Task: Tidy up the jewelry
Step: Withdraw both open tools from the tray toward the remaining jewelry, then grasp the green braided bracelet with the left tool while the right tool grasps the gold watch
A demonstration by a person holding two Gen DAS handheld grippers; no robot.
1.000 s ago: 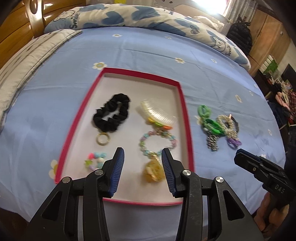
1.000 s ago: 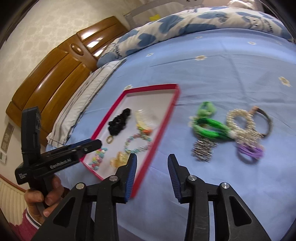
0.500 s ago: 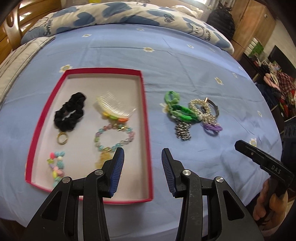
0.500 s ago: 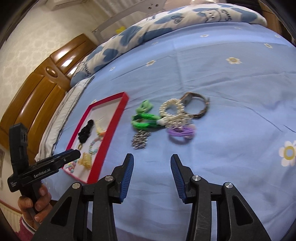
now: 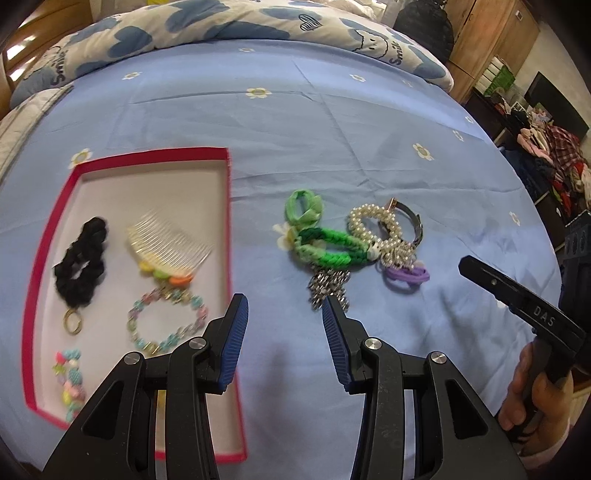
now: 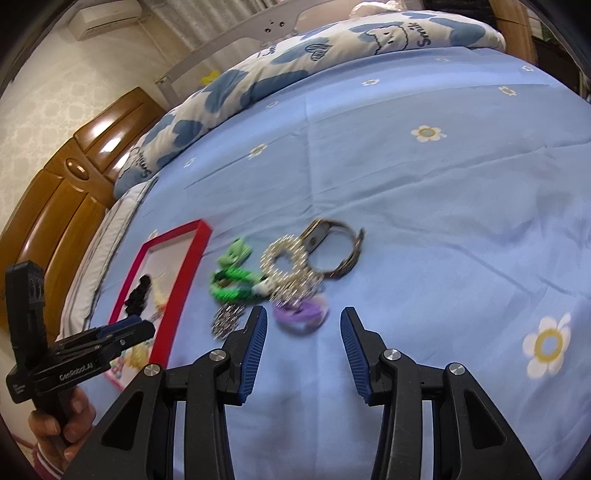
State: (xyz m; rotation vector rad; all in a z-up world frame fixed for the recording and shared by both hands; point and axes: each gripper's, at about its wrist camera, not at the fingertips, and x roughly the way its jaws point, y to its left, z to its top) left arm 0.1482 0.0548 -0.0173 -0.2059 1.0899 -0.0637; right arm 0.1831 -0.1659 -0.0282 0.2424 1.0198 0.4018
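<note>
A red-rimmed tray (image 5: 228, 206) (image 6: 192, 258) lies on the blue bedsheet and holds a black scrunchie (image 5: 82, 262), a clear comb (image 5: 168, 249), a pastel bead bracelet (image 5: 166, 325), a gold ring (image 5: 73, 322) and a coloured bead string (image 5: 70, 384). To its right sits a loose pile: green braided band (image 5: 328, 247) (image 6: 232, 284), pearl bracelet (image 5: 373, 225) (image 6: 284, 262), purple hair tie (image 5: 406, 276) (image 6: 301, 312), silver chain piece (image 5: 328, 288) (image 6: 227, 317) and a metal bangle (image 6: 334, 251). My left gripper (image 5: 282, 317) is open and empty, just short of the silver chain. My right gripper (image 6: 300, 326) is open, empty, near the purple tie.
A blue-and-white patterned duvet (image 5: 221, 26) is bunched along the far side of the bed. A wooden headboard (image 6: 66, 195) stands at the left. A wardrobe and a heap of clothes (image 5: 554, 147) lie off the bed to the right. Hands (image 6: 62, 424) hold each gripper's handle.
Both grippers have swung right, from over the tray toward the loose pile. The tray has slid to the left in both views. Neither gripper has taken hold of anything.
</note>
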